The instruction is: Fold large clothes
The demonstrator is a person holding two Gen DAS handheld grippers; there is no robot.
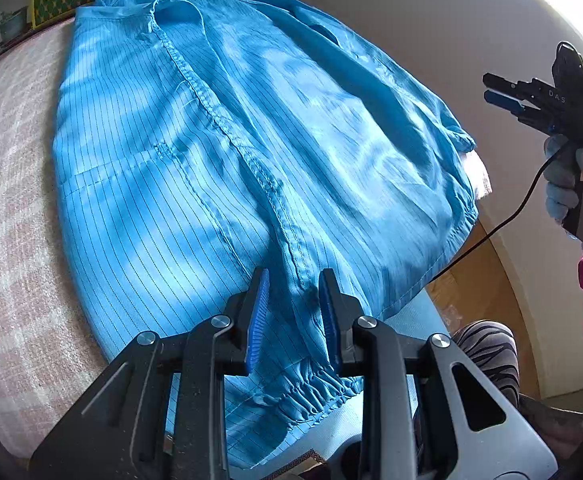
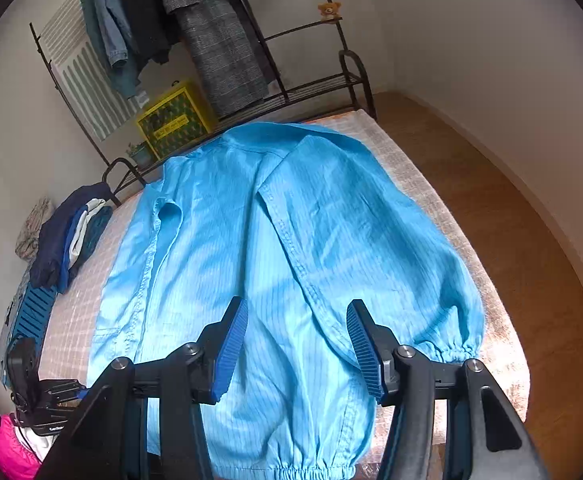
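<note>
While the blue jacket (image 2: 259, 248) lies spread on the bed (image 2: 451, 216), both sleeves folded in, the left gripper (image 1: 293, 312) stands narrow over its hem, pinching nothing visibly; the right gripper (image 2: 297, 344) hovers open and empty. Each should probably grip a hem corner, lifting evenly.

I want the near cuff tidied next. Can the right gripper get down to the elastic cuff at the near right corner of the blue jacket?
Probably yes. The right gripper hangs open and empty above the blue jacket, and the elastic cuff lies exposed on the bed cover with nothing over it.
</note>
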